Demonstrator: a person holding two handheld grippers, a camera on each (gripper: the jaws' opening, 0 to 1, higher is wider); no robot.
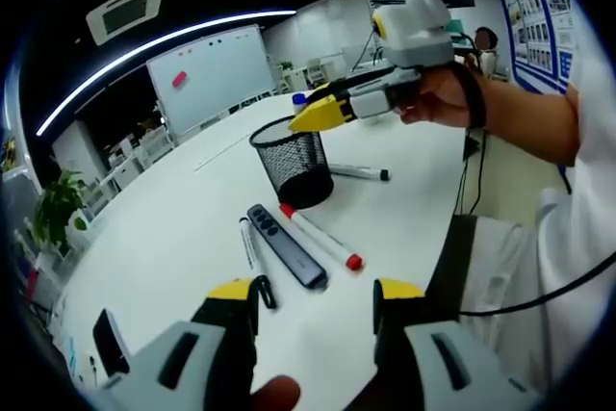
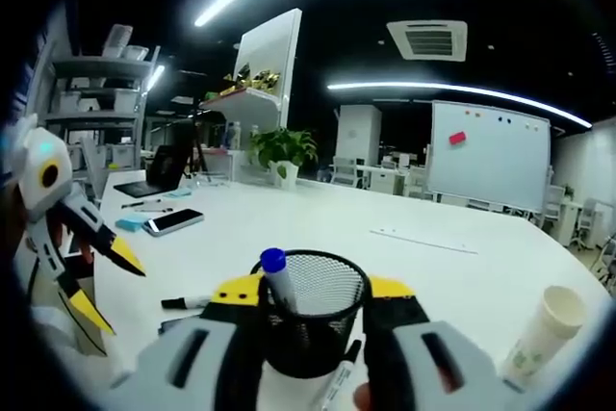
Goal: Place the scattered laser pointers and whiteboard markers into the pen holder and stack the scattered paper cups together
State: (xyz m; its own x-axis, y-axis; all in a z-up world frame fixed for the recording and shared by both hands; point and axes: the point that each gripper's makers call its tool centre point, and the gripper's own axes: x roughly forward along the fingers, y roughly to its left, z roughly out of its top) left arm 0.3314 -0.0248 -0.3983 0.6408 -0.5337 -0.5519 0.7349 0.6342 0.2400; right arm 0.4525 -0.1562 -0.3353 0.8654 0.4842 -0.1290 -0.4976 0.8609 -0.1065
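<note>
White table (image 1: 173, 228) in a dim office lit by strip lights. Left gripper (image 1: 318, 290) low over the near edge, jaws spread wide with nothing between them. Just ahead of its tips, lying flat: a thin black pen (image 1: 248, 243), a dark laser pointer (image 1: 287, 245) and a red-capped marker (image 1: 322, 236), side by side. Beyond those, the black mesh pen holder (image 1: 294, 166), upright, with a black-tipped marker (image 1: 358, 172) lying behind it. Right gripper (image 2: 315, 288) held by a hand (image 1: 438, 93) above the holder's rim, jaws apart, one to each side of the holder. Blue-capped marker (image 2: 277, 276) standing tilted inside the holder, free of both jaws. Off to the right, a paper cup (image 2: 539, 334) on its side; farther back, a phone (image 2: 173, 221) and a whiteboard (image 2: 489, 156).
</note>
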